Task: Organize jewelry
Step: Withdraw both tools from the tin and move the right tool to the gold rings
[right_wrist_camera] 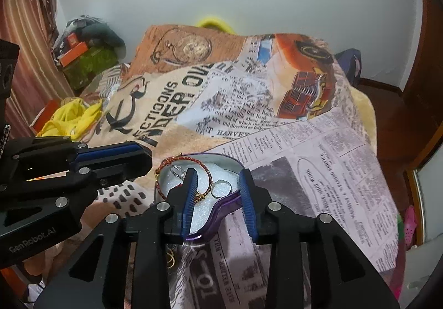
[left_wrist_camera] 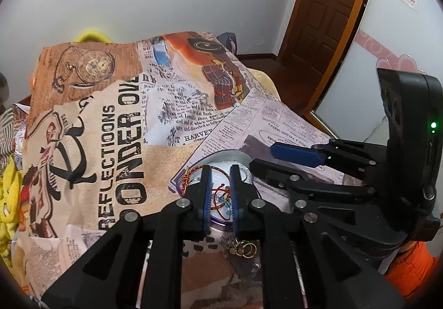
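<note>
A purple heart-shaped jewelry box (right_wrist_camera: 224, 205) with white lining lies on the printed blanket. In it lie a red-gold braided bracelet (right_wrist_camera: 208, 176), a silver ring (right_wrist_camera: 221, 188) and small gold pieces (right_wrist_camera: 200, 196). My right gripper (right_wrist_camera: 218, 187) is open, its jaws hanging over the box. My left gripper (left_wrist_camera: 220, 184) is open with a narrow gap over the box (left_wrist_camera: 238, 155); a red cord bracelet with blue beads (left_wrist_camera: 221, 199) shows between its fingers. Gold rings (left_wrist_camera: 245, 248) lie on the blanket below it.
The printed blanket (left_wrist_camera: 110, 129) covers the bed. Yellow cloth (right_wrist_camera: 70, 118) and boxes (right_wrist_camera: 73, 53) lie at the left. A wooden door (left_wrist_camera: 326, 4) stands at the right. Each gripper shows in the other's view, right (left_wrist_camera: 290, 159) and left (right_wrist_camera: 110, 159).
</note>
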### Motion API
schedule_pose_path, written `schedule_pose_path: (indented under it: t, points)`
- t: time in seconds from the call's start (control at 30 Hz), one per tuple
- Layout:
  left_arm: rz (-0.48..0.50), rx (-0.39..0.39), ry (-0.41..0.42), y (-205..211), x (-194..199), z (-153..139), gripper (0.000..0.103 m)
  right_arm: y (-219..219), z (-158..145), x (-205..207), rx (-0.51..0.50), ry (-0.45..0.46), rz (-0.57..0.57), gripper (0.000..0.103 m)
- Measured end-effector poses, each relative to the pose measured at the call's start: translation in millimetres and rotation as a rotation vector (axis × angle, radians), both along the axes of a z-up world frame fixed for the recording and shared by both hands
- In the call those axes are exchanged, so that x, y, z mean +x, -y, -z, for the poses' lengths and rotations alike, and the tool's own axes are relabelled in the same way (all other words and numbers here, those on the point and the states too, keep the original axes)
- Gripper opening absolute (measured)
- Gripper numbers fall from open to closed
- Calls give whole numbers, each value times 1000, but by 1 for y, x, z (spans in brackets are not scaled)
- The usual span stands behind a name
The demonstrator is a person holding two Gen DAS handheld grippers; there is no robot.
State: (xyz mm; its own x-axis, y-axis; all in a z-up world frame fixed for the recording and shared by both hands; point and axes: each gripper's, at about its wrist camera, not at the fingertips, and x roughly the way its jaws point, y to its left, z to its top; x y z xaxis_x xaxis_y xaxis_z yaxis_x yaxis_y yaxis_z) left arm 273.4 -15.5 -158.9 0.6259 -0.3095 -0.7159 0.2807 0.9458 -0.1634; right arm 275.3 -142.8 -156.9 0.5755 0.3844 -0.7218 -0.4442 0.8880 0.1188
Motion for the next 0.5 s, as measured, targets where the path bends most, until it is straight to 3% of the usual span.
schedule_pose_path:
  t: [0.13,0.33,0.5]
  points:
    - [-10,14,15,-2,-11,-9,21,3,-10,-9,-1,21,11,29]
    - [-15,32,20,-4,-29,-16,22,8,-21,-25,0,38,16,30]
    - [-24,51,0,-8,-45,-10,23,8,-18,-37,-8,39,18,38]
